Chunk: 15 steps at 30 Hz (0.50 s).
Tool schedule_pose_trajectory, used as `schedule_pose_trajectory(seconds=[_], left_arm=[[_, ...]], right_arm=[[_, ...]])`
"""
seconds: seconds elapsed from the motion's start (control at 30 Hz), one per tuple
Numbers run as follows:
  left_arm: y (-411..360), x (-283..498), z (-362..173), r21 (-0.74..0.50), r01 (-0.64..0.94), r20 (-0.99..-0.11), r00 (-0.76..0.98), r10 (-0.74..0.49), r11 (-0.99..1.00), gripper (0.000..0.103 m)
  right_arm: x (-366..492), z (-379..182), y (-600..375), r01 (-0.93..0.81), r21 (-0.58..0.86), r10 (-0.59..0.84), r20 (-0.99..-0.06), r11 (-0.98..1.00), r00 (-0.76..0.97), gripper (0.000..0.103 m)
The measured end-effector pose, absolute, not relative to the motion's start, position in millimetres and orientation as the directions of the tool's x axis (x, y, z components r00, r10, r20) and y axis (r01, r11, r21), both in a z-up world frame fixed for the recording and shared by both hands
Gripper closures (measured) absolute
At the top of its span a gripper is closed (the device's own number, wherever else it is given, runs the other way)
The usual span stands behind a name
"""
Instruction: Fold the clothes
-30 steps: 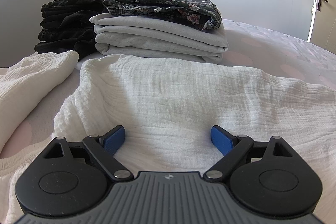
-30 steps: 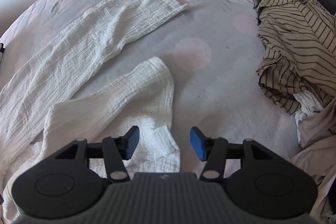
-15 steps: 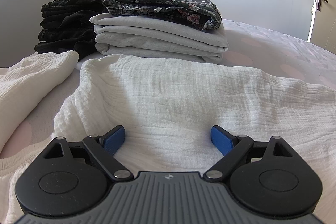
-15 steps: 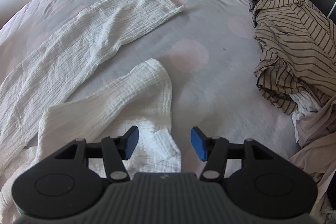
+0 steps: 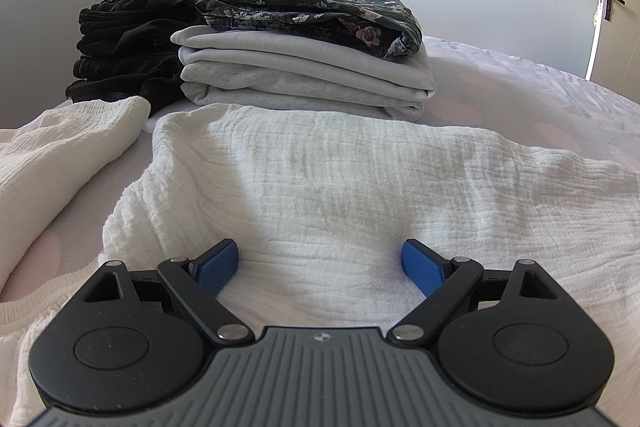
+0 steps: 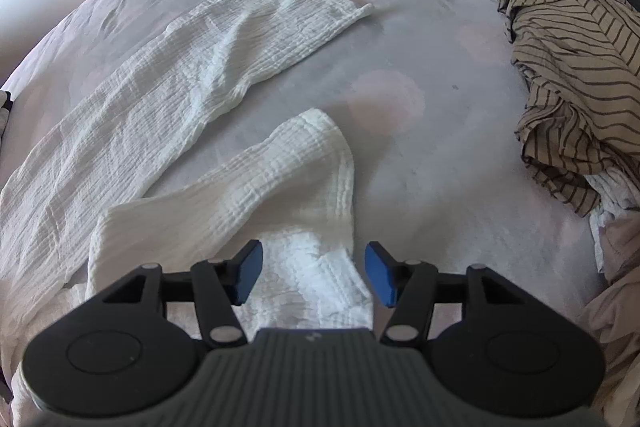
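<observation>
From the left wrist, the left tongs point(image 5: 320, 267) stand wide apart, low over the white crinkled garment point(image 5: 340, 179) that lies spread on the bed point(image 5: 560, 95), gripping nothing. Beyond its far edge sits a folded grey stack point(image 5: 304, 75) topped by a dark floral piece point(image 5: 312, 7), with black folded clothes point(image 5: 124, 43) beside it, so there is little open room that way. From the right wrist, the right tongs point(image 6: 314, 273) are apart, their jaws having just been opening, with a hemmed end of the garment point(image 6: 312, 167) lying between and ahead of them but not pinched. The cloth looks light, soft and limp; it would likely sag and crease, so hems or corners seem the best hold. A striped heap point(image 6: 572, 75) crowds the right; bare sheet in the middle gives room for folding.
</observation>
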<state>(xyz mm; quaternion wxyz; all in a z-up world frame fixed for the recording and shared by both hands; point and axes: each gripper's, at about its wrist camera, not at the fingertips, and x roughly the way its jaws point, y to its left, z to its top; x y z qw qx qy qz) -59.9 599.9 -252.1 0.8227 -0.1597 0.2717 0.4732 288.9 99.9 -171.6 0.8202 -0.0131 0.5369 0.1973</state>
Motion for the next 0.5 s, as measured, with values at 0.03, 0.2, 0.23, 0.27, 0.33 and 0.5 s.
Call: schedule_pose_trajectory(seconds=[0.03, 0.2, 0.23, 0.27, 0.33, 0.5], left_arm=[[599.9, -59.9, -252.1, -0.006, -0.865, -0.598, 0.405, 0.692, 0.501, 0.000], [599.9, -59.7, -251.9, -0.006, -0.865, -0.598, 0.404, 0.692, 0.501, 0.000], [599.9, -59.7, -251.9, -0.006, -0.865, -0.598, 0.404, 0.692, 0.501, 0.000], [599.9, -59.6, -251.9, -0.006, -0.865, -0.598, 0.404, 0.692, 0.501, 0.000], [599.9, -59.7, -251.9, -0.005, -0.866, -0.598, 0.404, 0.692, 0.501, 0.000], [599.9, -59.7, -251.9, -0.006, -0.866, -0.598, 0.404, 0.692, 0.501, 0.000]], right_arm=[[289.0, -173.0, 99.4, -0.344, 0.201, 0.320, -0.885, 0.917, 0.337, 0.041], [289.2, -178.0, 95.6, -0.353, 0.256, 0.371, -0.874, 0.900, 0.313, 0.041], [289.4, -178.8, 94.7, -0.353, 0.260, 0.375, -0.873, 0.899, 0.312, 0.041], [289.6, -180.3, 93.1, -0.345, 0.258, 0.369, -0.876, 0.902, 0.309, 0.041], [289.9, -183.7, 89.8, -0.328, 0.253, 0.355, -0.884, 0.910, 0.304, 0.041], [295.4, -201.2, 79.5, -0.289, 0.252, 0.331, -0.904, 0.924, 0.270, 0.042]])
